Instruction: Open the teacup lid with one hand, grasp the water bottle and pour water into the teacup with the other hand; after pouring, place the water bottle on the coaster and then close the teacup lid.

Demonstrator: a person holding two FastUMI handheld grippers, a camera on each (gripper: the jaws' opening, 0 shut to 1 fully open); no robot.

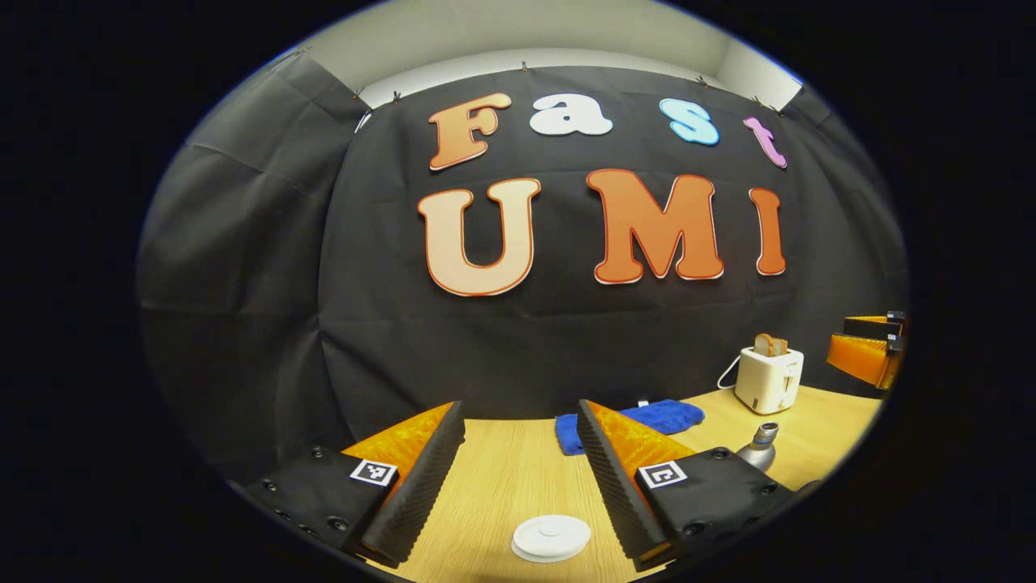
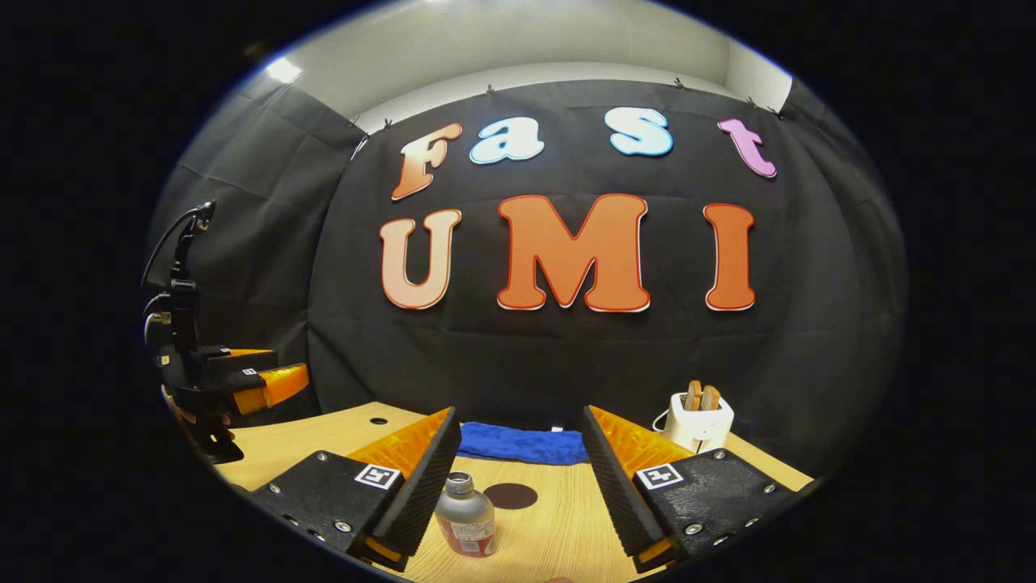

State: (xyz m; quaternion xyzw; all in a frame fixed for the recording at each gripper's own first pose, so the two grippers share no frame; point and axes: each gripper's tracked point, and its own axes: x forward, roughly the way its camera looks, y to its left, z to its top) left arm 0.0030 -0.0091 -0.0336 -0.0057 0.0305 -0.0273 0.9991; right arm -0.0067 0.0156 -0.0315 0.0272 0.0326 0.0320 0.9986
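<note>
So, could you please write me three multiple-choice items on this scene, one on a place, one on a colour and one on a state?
1. Where is the water bottle in the right gripper view?
A. On the blue towel
B. On the table between the open fingers, nearer the finger on the left of the view
C. Inside the toaster

2. What colour is the towel?
A. Blue
B. Red
C. White

3. How is the left gripper?
A. Shut on the teacup lid
B. Shut on the bottle
C. Open above the white teacup lid

Answers: 1 B, it stands upright there; 2 A, blue cloth by the wall; 3 C, fingers spread, touching nothing.
</note>
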